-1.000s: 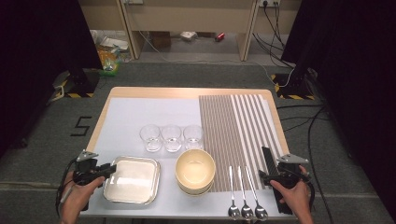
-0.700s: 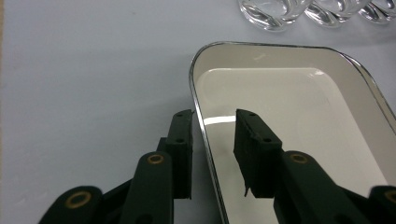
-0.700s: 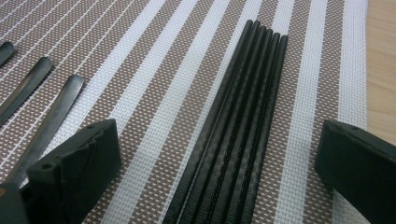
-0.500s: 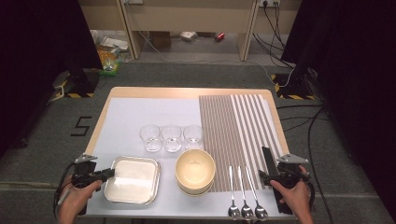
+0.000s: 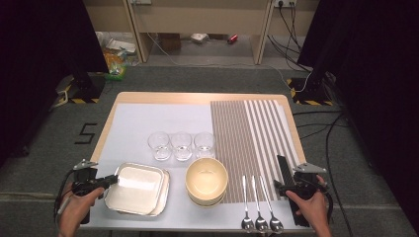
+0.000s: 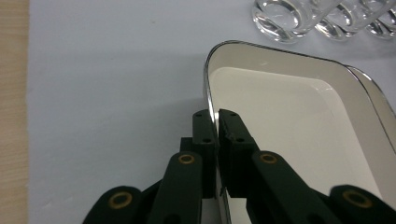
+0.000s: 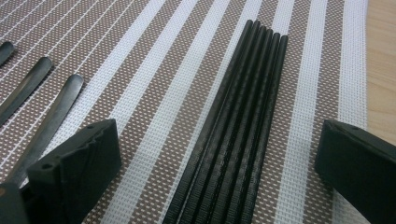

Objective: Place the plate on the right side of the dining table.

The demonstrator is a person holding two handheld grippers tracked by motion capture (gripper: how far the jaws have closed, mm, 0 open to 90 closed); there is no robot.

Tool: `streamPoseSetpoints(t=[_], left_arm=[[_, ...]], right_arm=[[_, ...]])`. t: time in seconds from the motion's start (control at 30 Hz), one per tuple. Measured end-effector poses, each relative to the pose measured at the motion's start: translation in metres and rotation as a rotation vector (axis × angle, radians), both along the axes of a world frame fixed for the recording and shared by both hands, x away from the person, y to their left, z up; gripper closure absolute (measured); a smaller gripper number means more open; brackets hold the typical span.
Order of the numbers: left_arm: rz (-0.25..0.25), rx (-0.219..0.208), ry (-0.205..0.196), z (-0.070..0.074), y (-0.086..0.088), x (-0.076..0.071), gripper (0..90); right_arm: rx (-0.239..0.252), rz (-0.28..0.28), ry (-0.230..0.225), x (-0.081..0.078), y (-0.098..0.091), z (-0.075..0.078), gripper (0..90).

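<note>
A square metal tray (image 5: pixel 138 187) lies at the table's front left, and a second rim shows under its right side. My left gripper (image 5: pixel 111 181) is shut on this tray's left rim (image 6: pixel 208 100), one jaw outside and one inside. Its jaws have just been closing with the rim between them. Several black chopsticks (image 7: pixel 238 121) lie side by side on the striped placemat (image 5: pixel 247 133). My right gripper (image 7: pixel 219 154) stands open around their near ends, both jaws well apart from them. The right gripper (image 5: pixel 285 186) sits at the table's front right, held by a hand.
Three clear glasses (image 5: pixel 181 145) stand in a row behind the tray. Stacked cream bowls (image 5: pixel 206 180) sit at the front centre. Three metal spoons (image 5: pixel 258 207) lie left of the chopsticks (image 5: pixel 283 170). The wooden table edge (image 7: pixel 380 70) runs right of the placemat.
My left gripper has slid a little toward the table's left edge and its jaws have closed onto the tray's rim. The right hand and gripper have not moved.
</note>
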State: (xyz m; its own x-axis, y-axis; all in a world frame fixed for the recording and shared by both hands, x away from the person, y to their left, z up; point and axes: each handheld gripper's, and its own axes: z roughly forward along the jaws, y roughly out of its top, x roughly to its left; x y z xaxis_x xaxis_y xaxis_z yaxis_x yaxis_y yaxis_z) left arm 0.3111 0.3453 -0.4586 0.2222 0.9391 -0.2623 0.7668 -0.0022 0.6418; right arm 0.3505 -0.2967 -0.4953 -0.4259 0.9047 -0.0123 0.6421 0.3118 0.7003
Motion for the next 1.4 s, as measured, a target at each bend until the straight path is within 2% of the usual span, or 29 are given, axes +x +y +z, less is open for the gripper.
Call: streamPoseSetpoints(t=[0.1, 0.23, 0.33, 0.47, 0.67, 0.77, 0.9, 1.1, 1.27, 1.4], left_arm=[[0.005, -0.025, 0.001, -0.002, 0.000, 0.001, 82.2], [-0.012, -0.049, 0.031, -0.004, -0.001, 0.002, 73.0], [-0.009, -0.063, 0.037, -0.004, 0.001, 0.001, 73.6], [-0.012, -0.102, 0.055, -0.006, 0.005, 0.000, 74.4], [-0.007, -0.161, 0.052, -0.008, 0.014, -0.003, 83.0], [-0.005, -0.157, 0.056, -0.008, 0.013, -0.001, 84.4], [-0.004, -0.143, 0.025, -0.009, 0.009, 0.002, 87.3], [-0.026, -0.118, 0.000, -0.004, 0.001, 0.004, 88.3], [-0.044, -0.125, -0.022, -0.002, 0.000, 0.004, 88.4], [-0.039, -0.136, -0.022, -0.002, 0.000, 0.004, 88.4]], right_arm=[[0.000, 0.000, 0.001, 0.000, 0.000, 0.000, 0.7], [0.000, 0.000, 0.000, 0.000, 0.000, 0.000, 0.8], [0.000, 0.000, 0.000, 0.000, 0.000, 0.000, 0.8], [0.000, 0.000, 0.000, 0.000, 0.000, 0.000, 0.8], [0.000, 0.000, 0.000, 0.000, 0.000, 0.000, 0.8], [0.001, 0.000, 0.001, 0.000, 0.000, 0.000, 0.8], [0.003, -0.003, 0.003, 0.000, 0.000, 0.000, 0.8], [0.005, -0.005, 0.005, 0.000, 0.000, 0.000, 0.8], [0.005, -0.005, 0.006, 0.000, 0.001, 0.000, 0.8], [0.005, -0.006, 0.007, 0.000, 0.001, 0.000, 0.8]])
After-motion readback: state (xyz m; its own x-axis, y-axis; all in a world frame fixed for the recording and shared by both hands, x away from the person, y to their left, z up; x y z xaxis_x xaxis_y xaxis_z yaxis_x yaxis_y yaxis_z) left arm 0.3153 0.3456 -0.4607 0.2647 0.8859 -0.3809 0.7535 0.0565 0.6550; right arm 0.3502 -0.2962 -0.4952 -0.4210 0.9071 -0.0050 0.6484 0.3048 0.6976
